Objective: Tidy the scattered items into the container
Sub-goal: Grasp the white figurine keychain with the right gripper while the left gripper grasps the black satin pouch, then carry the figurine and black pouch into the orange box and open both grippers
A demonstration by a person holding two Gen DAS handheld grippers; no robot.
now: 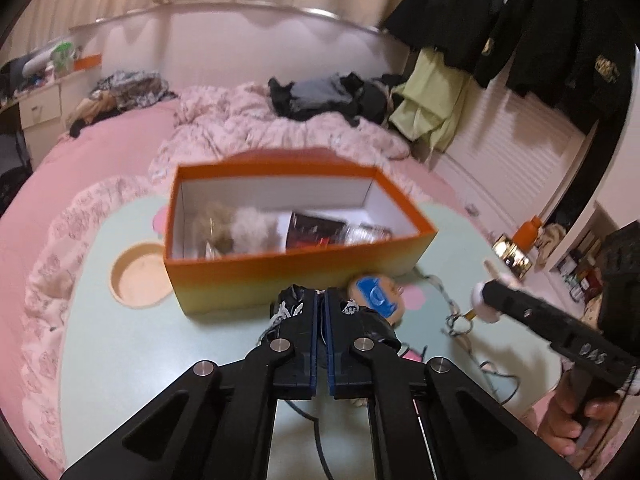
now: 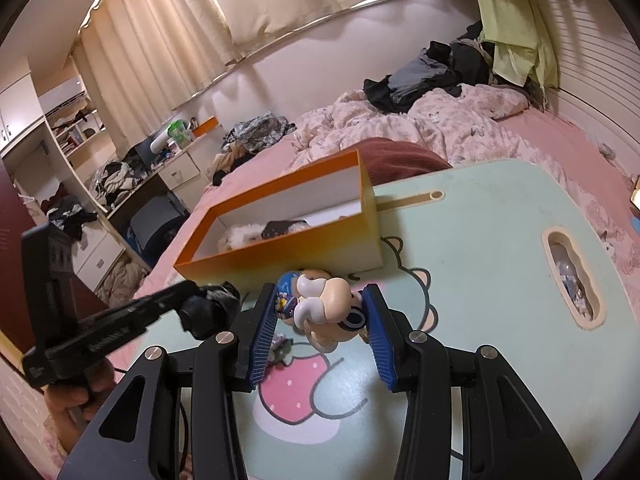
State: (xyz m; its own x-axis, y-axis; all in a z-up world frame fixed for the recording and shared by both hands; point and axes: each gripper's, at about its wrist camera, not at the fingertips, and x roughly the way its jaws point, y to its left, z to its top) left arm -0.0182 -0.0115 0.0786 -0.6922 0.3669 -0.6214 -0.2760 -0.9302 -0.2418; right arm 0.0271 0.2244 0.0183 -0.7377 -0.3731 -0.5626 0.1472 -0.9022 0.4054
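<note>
left hand-held gripper (image 1: 320, 312) clamped on dark fabric toy (image 1: 352, 316) | right hand-held gripper (image 2: 324, 312) closed on figurine (image 2: 324, 308) | orange box (image 1: 280, 276) lies just ahead of both (long side facing), left nearer

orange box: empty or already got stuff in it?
Not empty. The orange box is open-topped and holds fluffy items and a dark packet.

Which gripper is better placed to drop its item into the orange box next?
Left: the left gripper is shut on the black item just before the orange box.
</note>
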